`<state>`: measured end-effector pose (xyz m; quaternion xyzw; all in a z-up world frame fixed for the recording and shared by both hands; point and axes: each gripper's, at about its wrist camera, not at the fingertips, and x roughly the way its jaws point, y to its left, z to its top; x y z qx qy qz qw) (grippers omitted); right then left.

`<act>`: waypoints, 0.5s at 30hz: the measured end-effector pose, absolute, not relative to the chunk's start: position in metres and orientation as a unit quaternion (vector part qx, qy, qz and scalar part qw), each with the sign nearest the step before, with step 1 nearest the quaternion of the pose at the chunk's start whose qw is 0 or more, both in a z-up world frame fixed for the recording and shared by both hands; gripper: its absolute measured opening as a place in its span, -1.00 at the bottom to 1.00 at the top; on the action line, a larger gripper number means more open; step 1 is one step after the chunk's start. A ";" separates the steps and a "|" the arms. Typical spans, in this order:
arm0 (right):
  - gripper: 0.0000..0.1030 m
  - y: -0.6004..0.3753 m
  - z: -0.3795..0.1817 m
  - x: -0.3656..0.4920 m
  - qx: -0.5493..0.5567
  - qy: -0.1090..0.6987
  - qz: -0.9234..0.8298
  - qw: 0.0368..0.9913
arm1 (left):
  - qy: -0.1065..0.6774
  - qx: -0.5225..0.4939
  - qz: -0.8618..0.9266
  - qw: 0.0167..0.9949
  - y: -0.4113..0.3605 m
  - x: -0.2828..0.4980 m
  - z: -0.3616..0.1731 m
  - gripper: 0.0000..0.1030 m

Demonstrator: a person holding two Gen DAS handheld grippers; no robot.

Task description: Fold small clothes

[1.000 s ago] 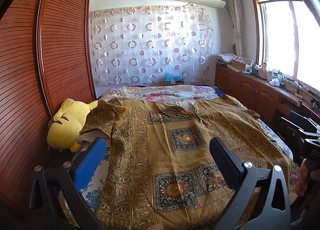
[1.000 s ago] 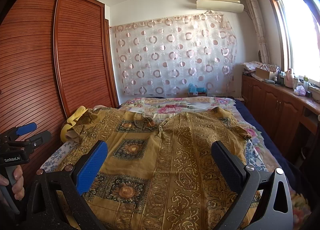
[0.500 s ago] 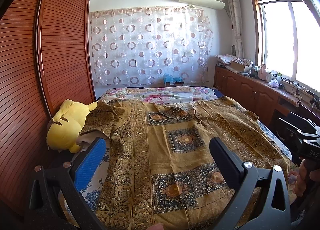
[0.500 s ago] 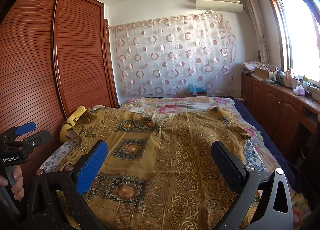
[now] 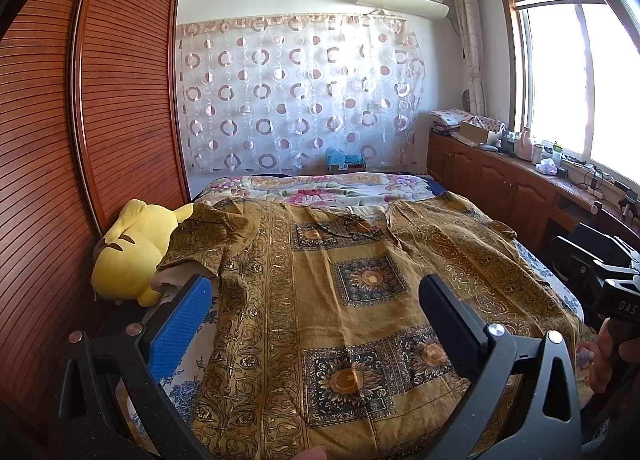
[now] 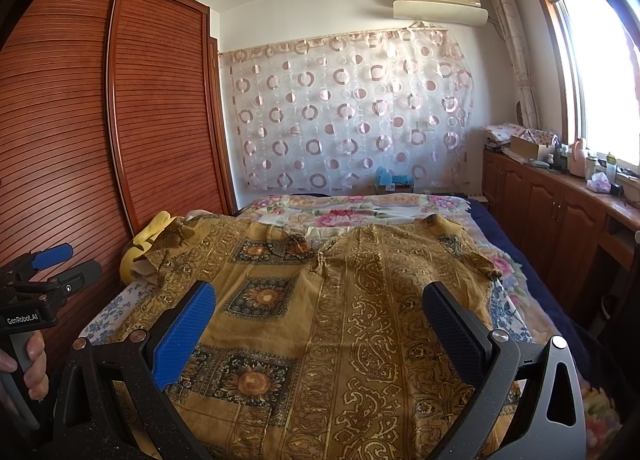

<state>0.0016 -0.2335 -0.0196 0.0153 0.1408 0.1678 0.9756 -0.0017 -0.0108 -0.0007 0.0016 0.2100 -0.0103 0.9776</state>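
Observation:
A mustard-gold patterned short-sleeved shirt lies spread flat on the bed, collar toward the far end; in the right wrist view the same shirt fills the foreground. My left gripper hovers open above its left half, nothing between the blue pad and black pad. My right gripper hovers open above its right half, also empty. The shirt's left sleeve rests against a yellow plush toy. The right sleeve lies near the bed's right edge.
A floral quilt covers the far bed. A slatted wooden wardrobe stands close on the left. Wooden cabinets with clutter line the right wall under the window. A hand holds the other gripper's handle at the left edge.
Nothing has visibly changed beyond a very slight camera shift; both grippers stay open over the shirt.

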 end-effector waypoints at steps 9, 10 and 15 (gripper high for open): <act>1.00 -0.234 -0.019 0.002 0.016 0.140 0.169 0.975 | 0.210 0.002 -0.010 0.978 -0.011 -0.002 -0.001 1.00; 1.00 -0.234 -0.019 0.002 0.016 0.140 0.169 0.976 | 0.210 0.002 -0.010 0.978 -0.011 -0.002 -0.001 1.00; 1.00 -0.234 -0.019 0.002 0.015 0.140 0.168 0.976 | 0.210 0.002 -0.010 0.978 -0.011 -0.002 -0.001 1.00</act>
